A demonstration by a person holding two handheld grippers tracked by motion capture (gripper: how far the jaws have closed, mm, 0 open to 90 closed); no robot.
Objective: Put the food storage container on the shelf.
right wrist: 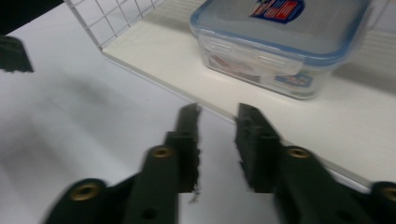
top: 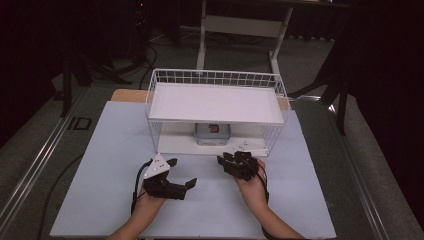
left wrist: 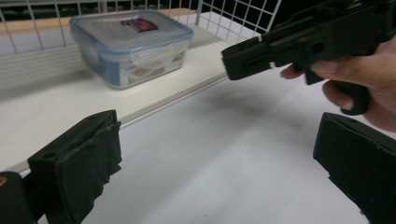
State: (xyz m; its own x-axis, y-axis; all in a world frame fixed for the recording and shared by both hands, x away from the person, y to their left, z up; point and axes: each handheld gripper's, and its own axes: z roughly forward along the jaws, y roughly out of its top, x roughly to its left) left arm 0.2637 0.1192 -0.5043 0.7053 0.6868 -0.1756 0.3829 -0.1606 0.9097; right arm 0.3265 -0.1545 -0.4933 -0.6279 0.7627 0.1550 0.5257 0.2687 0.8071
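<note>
A clear plastic food box [top: 213,133] with a blue-rimmed lid sits on the lower shelf of the white wire rack [top: 216,77] at the far middle of the table [top: 115,150], tucked under the rack's upper shelf. Its lid carries a red-and-blue label [left wrist: 139,24], and a smaller blue sticker shows on the side wall in the right gripper view, but the writing on both is too blurred to read. The right hand-held gripper [top: 231,159] hangs just in front of the shelf's near edge, pointing at the box, jaws parted a modest gap with nothing between them and clear of the box. The left hand-held gripper [top: 181,172] rests over the bare table toward the near edge, left of centre, jaws spread wide and empty, aimed across at the right one.
</note>
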